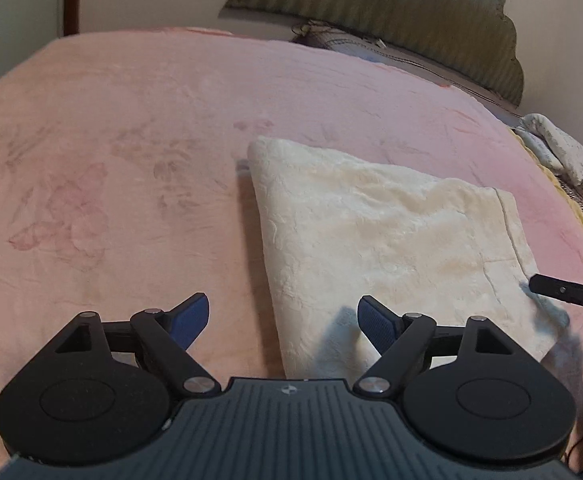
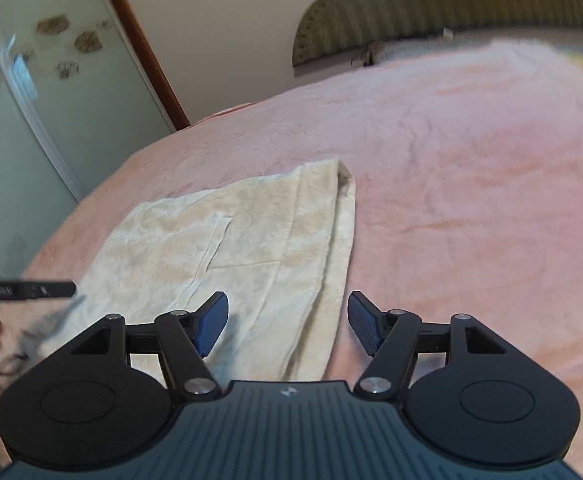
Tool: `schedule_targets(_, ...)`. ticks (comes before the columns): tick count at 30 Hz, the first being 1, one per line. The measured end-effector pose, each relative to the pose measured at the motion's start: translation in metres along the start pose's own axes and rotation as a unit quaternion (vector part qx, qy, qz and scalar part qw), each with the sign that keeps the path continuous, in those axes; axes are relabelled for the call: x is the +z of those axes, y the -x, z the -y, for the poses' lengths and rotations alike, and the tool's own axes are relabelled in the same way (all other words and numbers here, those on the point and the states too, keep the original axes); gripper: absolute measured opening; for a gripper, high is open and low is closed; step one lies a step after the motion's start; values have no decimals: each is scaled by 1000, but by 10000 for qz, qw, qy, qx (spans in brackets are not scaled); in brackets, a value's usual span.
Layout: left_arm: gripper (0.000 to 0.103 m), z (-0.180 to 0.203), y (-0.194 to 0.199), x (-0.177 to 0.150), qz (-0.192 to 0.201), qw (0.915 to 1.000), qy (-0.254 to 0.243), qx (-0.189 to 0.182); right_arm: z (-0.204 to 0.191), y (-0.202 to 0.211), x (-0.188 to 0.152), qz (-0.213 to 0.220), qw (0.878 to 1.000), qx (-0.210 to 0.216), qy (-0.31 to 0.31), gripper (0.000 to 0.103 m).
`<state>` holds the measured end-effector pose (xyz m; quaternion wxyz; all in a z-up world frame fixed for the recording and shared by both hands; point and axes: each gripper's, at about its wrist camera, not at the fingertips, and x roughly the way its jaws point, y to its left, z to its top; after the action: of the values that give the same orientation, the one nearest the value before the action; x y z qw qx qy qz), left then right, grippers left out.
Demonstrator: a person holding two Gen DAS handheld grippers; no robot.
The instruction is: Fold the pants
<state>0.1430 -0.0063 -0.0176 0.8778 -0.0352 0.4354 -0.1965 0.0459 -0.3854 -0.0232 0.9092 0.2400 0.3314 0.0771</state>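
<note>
Cream pants (image 1: 391, 248) lying folded flat on the pink bed (image 1: 131, 160), at twelve to two o'clock from the left gripper (image 1: 283, 322). Left fingers (image 1: 193, 320) wide, empty; right gripper (image 2: 287, 322) also spread, empty, over the cloth's near edge. Risk: pinching only the top layer, or snagging the blanket, undoing the fold.
</note>
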Motion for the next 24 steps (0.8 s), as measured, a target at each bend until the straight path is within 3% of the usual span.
schedule_targets(3, 84, -18, -19, 7, -376, 9961, 431, -675, 29, -19, 12, -303, 9960, 624, -561, 67)
schedule_targets(7, 87, -30, -32, 13, -427, 9871, 759, -1345, 66, -39, 29, -650, 9763, 1656, -1235, 67)
schedule_targets(12, 91, -34, -53, 22, -487, 9711, 1052, -2085, 65, -64, 47, -1148, 9612, 2302, -992, 69)
schedule_targets(14, 95, -33, -58, 26, -471, 9673, 1179, -2194, 62, -74, 52, -1265, 9527, 2595, -949, 73)
schedule_targets(17, 95, -24, -64, 30, -461, 9676, 1167, -2192, 55, -84, 57, -1335, 9491, 2714, -876, 73)
schedule_targets(20, 89, -8, -62, 27, -351, 9759, 926, -1943, 38, -86, 57, -1371, 9577, 2473, -537, 71)
schedule_targets(21, 80, -2, -60, 26, -297, 9803, 803, -1779, 34, -85, 55, -1365, 9613, 2349, -460, 69)
schedule_targets(23, 55, 8, -56, 22, -186, 9907, 512, -1248, 28, -82, 49, -1373, 9692, 2019, -312, 41)
schedule_targets(24, 42, 11, -53, 20, -127, 9933, 385, -1079, 26, -80, 48, -1324, 9718, 1928, -316, 40)
